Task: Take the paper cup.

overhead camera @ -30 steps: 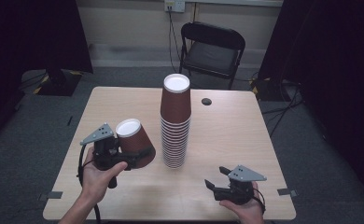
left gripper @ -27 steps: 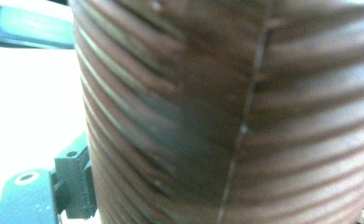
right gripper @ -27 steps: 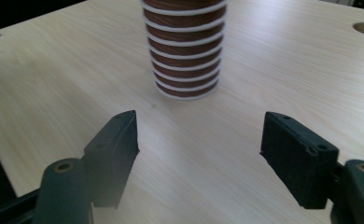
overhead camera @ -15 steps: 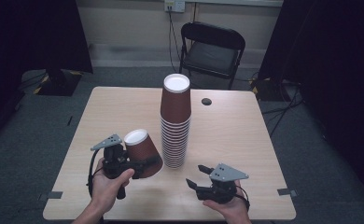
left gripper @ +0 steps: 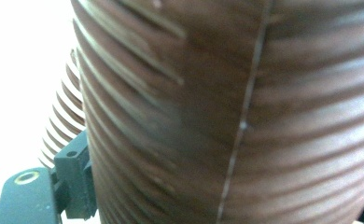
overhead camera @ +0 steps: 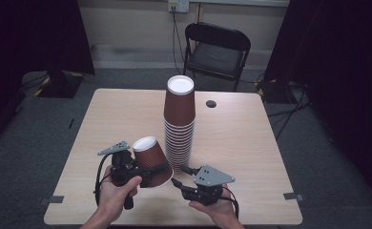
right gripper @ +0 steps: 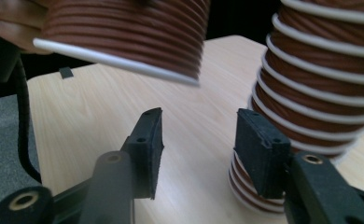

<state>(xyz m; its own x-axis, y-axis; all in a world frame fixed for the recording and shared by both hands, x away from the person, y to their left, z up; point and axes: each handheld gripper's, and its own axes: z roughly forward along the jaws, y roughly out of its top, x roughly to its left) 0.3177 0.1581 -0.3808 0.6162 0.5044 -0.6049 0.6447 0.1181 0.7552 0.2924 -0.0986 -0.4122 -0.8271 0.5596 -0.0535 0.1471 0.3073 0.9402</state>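
While the left gripper (overhead camera: 148, 172) clamps a tilted cup (overhead camera: 151, 162), apparently airborne, the right gripper (right gripper: 199, 140), jaws just closing on nothing, nears the stack (right gripper: 320, 79).

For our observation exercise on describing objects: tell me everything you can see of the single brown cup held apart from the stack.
The single cup is brown, ribbed paper by its look, with a white rolled rim and white base. It is upside down and tilted, base up and to the left, rim low to the right, above the table beside the tall stack. The left claw is clamped on its side wall; nothing else touches it.
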